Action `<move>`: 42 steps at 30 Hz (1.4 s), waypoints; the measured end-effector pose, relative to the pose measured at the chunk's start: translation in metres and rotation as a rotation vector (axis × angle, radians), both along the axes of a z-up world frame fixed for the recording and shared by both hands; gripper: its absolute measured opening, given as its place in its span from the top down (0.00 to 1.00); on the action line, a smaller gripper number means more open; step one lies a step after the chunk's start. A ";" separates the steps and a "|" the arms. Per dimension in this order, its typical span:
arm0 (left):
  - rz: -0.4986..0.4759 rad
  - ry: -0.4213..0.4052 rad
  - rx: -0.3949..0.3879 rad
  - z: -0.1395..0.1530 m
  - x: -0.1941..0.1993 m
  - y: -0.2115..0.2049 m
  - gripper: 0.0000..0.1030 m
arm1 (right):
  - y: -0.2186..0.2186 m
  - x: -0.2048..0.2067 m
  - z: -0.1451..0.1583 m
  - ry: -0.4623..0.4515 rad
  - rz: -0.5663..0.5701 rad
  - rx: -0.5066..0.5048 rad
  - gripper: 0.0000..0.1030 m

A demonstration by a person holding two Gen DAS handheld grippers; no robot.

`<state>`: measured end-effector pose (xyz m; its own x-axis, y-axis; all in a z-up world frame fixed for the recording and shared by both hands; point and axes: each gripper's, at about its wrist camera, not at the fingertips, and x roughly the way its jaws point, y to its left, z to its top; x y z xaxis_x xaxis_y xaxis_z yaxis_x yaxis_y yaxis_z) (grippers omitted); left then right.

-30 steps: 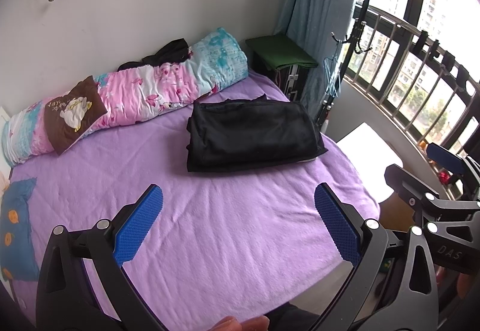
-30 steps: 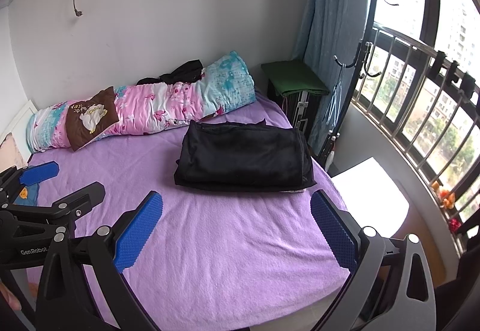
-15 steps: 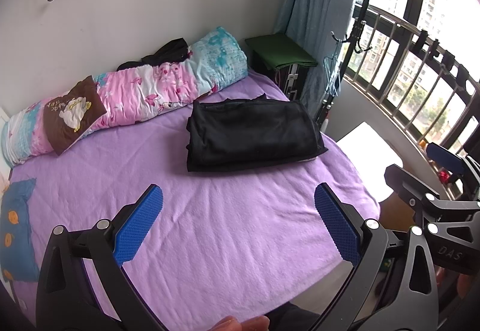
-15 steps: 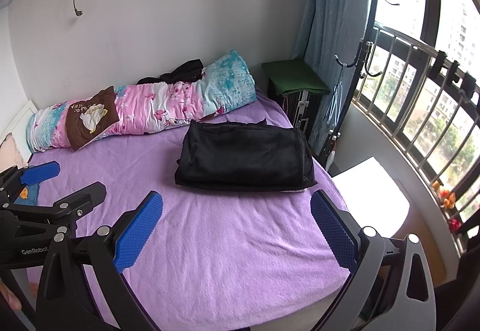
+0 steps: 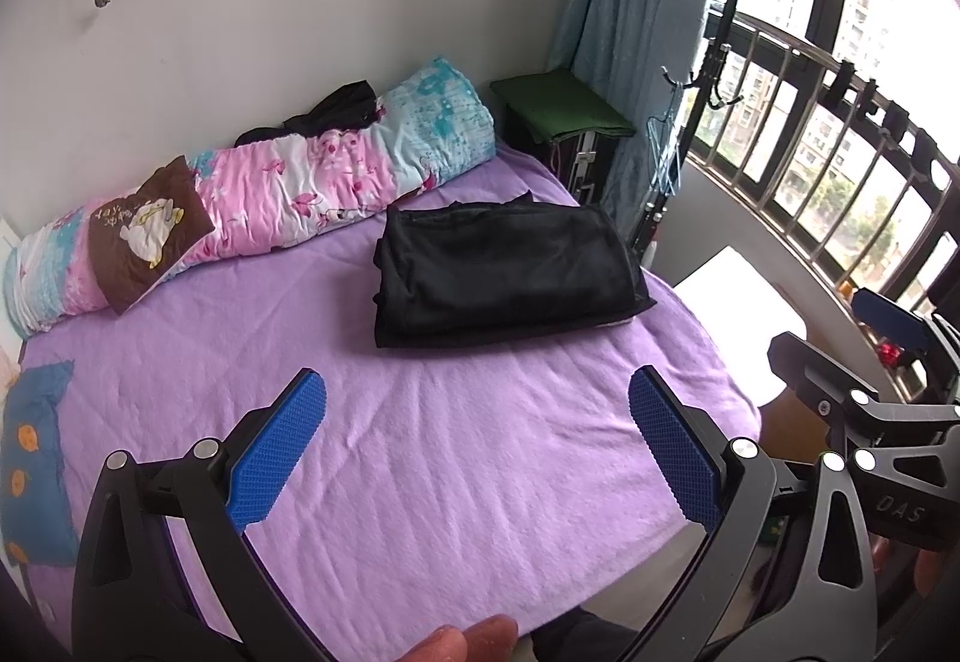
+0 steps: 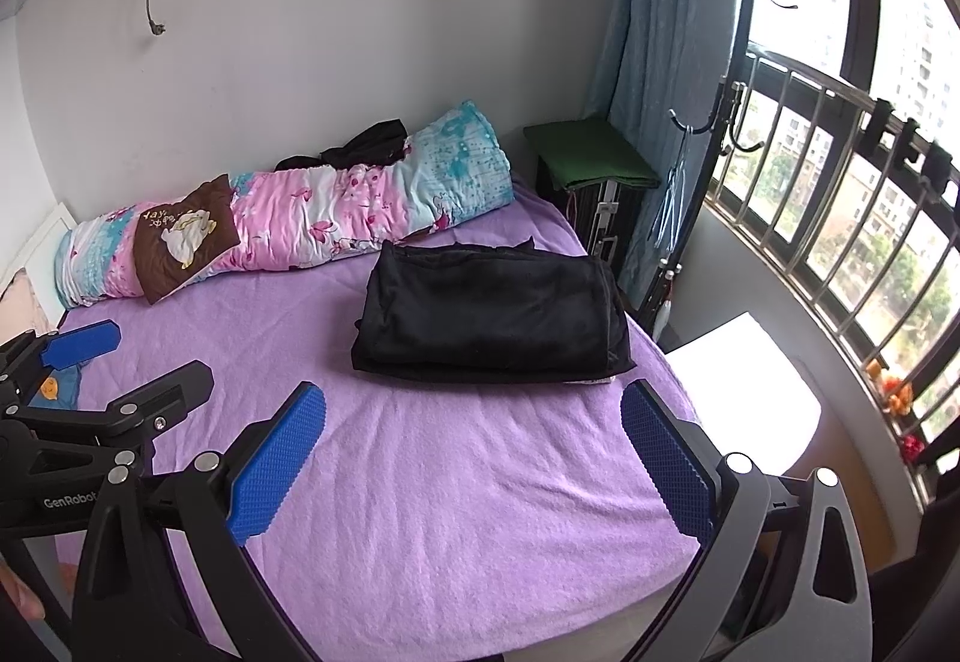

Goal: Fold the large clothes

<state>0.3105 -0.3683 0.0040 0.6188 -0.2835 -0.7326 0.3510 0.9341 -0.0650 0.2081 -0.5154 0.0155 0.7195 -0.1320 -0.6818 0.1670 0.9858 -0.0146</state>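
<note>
Nothing has moved; only the left view shows a fingertip.

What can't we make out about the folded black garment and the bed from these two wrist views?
- Black garment: type and fold layers unreadable in both views; dark fabric swallows detail.
- Pale item under its near corner: mostly covered by it.
- Bed near edge: hidden by the open left gripper and right gripper.

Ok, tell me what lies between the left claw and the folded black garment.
Nothing: only bare purple bedsheet separates the open left claw from the folded black garment, as the left wrist view shows.
</note>
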 end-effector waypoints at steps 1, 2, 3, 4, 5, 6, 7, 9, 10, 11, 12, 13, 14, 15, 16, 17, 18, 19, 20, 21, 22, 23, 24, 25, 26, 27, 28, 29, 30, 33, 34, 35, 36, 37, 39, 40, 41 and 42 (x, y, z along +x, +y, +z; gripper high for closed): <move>0.002 -0.001 0.000 0.000 -0.001 0.001 0.06 | 0.001 -0.001 0.000 -0.001 0.000 0.000 0.06; 0.000 -0.003 -0.001 0.000 0.000 0.003 0.06 | 0.001 -0.002 -0.001 0.000 0.001 0.000 0.06; -0.001 -0.004 -0.001 -0.001 0.000 0.003 0.06 | -0.001 -0.003 0.000 0.000 0.000 0.002 0.06; 0.001 -0.006 -0.002 0.000 -0.001 0.004 0.06 | 0.000 -0.004 0.000 0.002 0.000 0.003 0.06; 0.000 -0.009 -0.006 0.001 -0.001 0.006 0.06 | 0.001 -0.005 0.000 0.002 0.001 0.003 0.06; 0.000 -0.011 -0.008 0.001 -0.001 0.007 0.06 | 0.000 -0.006 0.001 0.001 -0.001 0.004 0.06; 0.000 -0.012 -0.010 0.001 -0.001 0.008 0.06 | 0.000 -0.006 0.001 0.001 -0.001 0.003 0.06; -0.001 -0.008 -0.015 0.001 -0.001 0.009 0.06 | 0.000 -0.006 0.001 0.002 -0.001 0.004 0.06; 0.000 -0.008 -0.016 0.000 -0.002 0.010 0.06 | 0.001 -0.006 0.001 0.003 -0.001 0.003 0.06; -0.003 -0.007 -0.017 0.001 -0.001 0.010 0.06 | 0.000 -0.006 0.001 0.003 -0.001 0.003 0.06; -0.003 -0.007 -0.018 0.000 -0.002 0.010 0.06 | 0.001 -0.008 0.001 0.002 0.000 0.003 0.06; -0.003 -0.009 -0.018 0.001 -0.001 0.010 0.06 | 0.000 -0.006 0.002 0.002 -0.001 0.004 0.06; -0.004 -0.009 -0.017 0.001 -0.001 0.010 0.06 | 0.000 -0.006 0.002 0.002 -0.002 0.003 0.06; -0.004 -0.008 -0.017 0.001 -0.001 0.010 0.06 | 0.001 -0.007 0.002 0.001 -0.002 0.002 0.06; -0.004 -0.008 -0.017 0.001 -0.001 0.010 0.06 | -0.001 -0.005 0.002 0.002 -0.002 0.002 0.06; -0.004 -0.007 -0.017 0.001 -0.001 0.010 0.06 | -0.001 -0.005 0.002 0.001 -0.002 0.003 0.06; -0.005 -0.006 -0.017 0.001 -0.001 0.010 0.06 | -0.002 -0.006 0.002 0.001 -0.004 0.004 0.06; -0.005 -0.006 -0.016 0.001 -0.001 0.010 0.06 | 0.000 -0.007 0.002 0.002 -0.004 0.003 0.06; -0.004 -0.007 -0.016 0.001 -0.002 0.010 0.06 | -0.001 -0.007 0.002 0.002 -0.004 0.004 0.06; -0.003 -0.008 -0.017 0.001 -0.001 0.010 0.06 | -0.002 -0.007 0.002 0.002 -0.005 0.005 0.06; -0.003 -0.009 -0.017 0.001 -0.002 0.010 0.06 | -0.001 -0.007 0.002 0.001 -0.005 0.004 0.06; -0.003 -0.008 -0.017 0.001 -0.001 0.009 0.06 | -0.002 -0.006 0.003 0.001 -0.004 0.003 0.06; -0.003 -0.007 -0.017 0.001 -0.001 0.009 0.06 | -0.002 -0.006 0.003 0.002 -0.004 0.004 0.06; -0.003 -0.007 -0.017 0.001 -0.002 0.010 0.06 | -0.002 -0.007 0.003 0.002 -0.004 0.004 0.06; -0.003 -0.007 -0.017 0.001 -0.002 0.009 0.06 | -0.002 -0.006 0.003 0.002 -0.004 0.004 0.06; -0.002 -0.008 -0.016 0.001 -0.001 0.009 0.06 | -0.002 -0.006 0.003 0.001 -0.004 0.004 0.06; -0.002 -0.006 -0.016 0.001 -0.002 0.009 0.06 | -0.001 -0.007 0.002 0.001 -0.004 0.004 0.06; -0.003 -0.006 -0.017 0.001 -0.001 0.009 0.06 | -0.003 -0.006 0.003 0.002 -0.004 0.006 0.06; -0.003 -0.008 -0.017 0.001 -0.001 0.009 0.06 | -0.003 -0.006 0.003 0.003 -0.004 0.007 0.06; -0.003 -0.007 -0.017 0.001 -0.001 0.009 0.06 | -0.003 -0.007 0.003 0.002 -0.005 0.007 0.06; -0.003 -0.007 -0.016 0.001 -0.002 0.009 0.06 | -0.003 -0.006 0.003 0.002 -0.004 0.006 0.06; -0.003 -0.007 -0.016 0.001 -0.002 0.009 0.06 | -0.003 -0.006 0.003 0.003 -0.004 0.007 0.06; -0.003 -0.006 -0.016 0.001 -0.001 0.008 0.06 | -0.004 -0.005 0.003 0.003 -0.005 0.007 0.06; -0.003 -0.006 -0.015 0.001 -0.002 0.009 0.06 | -0.004 -0.006 0.003 0.003 -0.005 0.007 0.06; -0.003 -0.008 -0.015 0.001 -0.001 0.008 0.06 | -0.005 -0.006 0.004 0.002 -0.006 0.008 0.06; -0.001 -0.007 -0.016 0.002 -0.001 0.007 0.06 | -0.005 -0.005 0.004 0.003 -0.006 0.007 0.06; -0.002 -0.007 -0.016 0.001 -0.001 0.007 0.06 | -0.005 -0.005 0.003 0.003 -0.004 0.008 0.06; -0.001 -0.007 -0.015 0.001 -0.002 0.007 0.06 | -0.005 -0.005 0.004 0.003 -0.004 0.007 0.06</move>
